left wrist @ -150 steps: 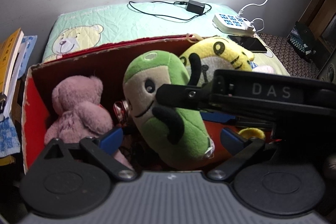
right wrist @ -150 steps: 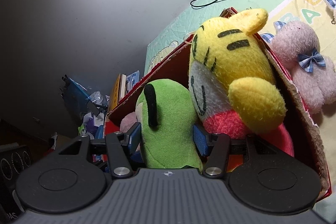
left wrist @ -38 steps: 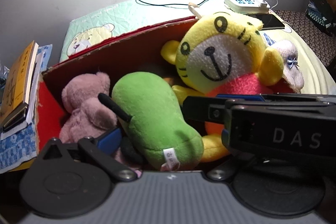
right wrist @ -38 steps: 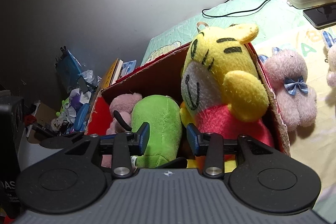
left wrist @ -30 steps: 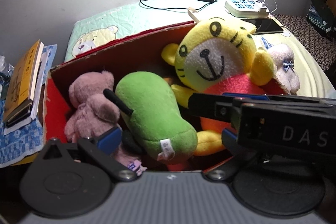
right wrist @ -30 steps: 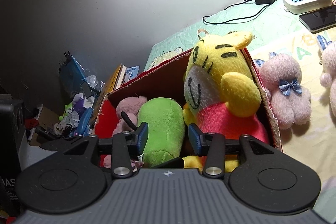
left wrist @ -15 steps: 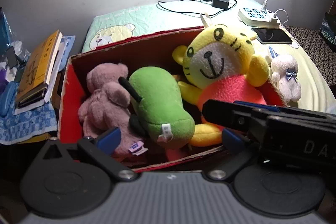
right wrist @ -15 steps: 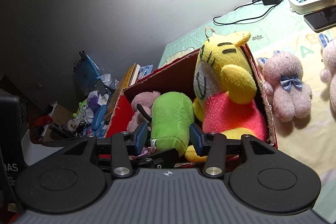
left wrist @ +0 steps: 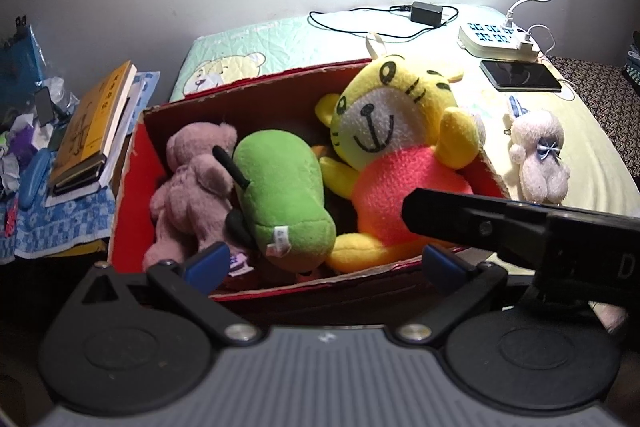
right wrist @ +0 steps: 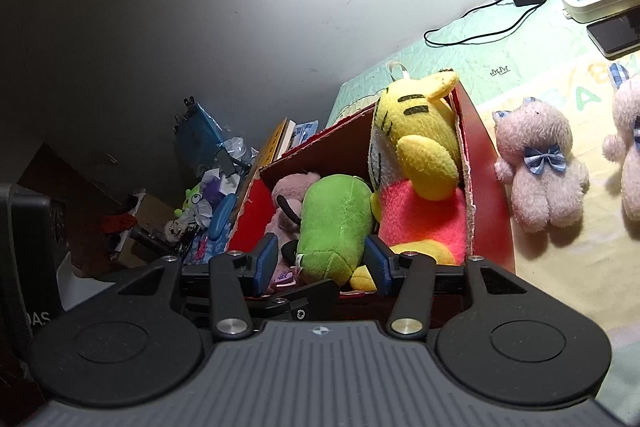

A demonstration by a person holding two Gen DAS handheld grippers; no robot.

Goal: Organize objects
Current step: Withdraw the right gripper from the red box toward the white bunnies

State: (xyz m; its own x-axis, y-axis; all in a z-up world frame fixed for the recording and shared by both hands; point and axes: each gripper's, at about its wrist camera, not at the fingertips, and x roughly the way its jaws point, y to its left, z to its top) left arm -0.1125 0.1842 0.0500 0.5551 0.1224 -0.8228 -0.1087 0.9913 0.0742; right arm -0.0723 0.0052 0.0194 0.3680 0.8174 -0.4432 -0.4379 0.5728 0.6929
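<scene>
The left tool (left wrist: 324, 263) points steeply down at the red cardboard box (left wrist: 132, 187) from its near side, jaws wide, nothing between them. The right tool (right wrist: 320, 263) is tilted less, almost level, and looks along the box from its short end; its jaws have just been opening and stand about half wide, w/ no toy pressed by the pads. In the left wrist view the right tool's black body crosses the lower right corner, just above the box's near edge. Inside the box lie three toys side by side: a mauve teddy bear (left wrist: 192, 183) at left, a green plush (left wrist: 280, 199) in the middle, a yellow tiger plush (left wrist: 396, 155) at right, leaning on the box wall. On the bed (left wrist: 592, 155), beside the box, lies a small pink bear w/ blue bow (right wrist: 540, 179).
</scene>
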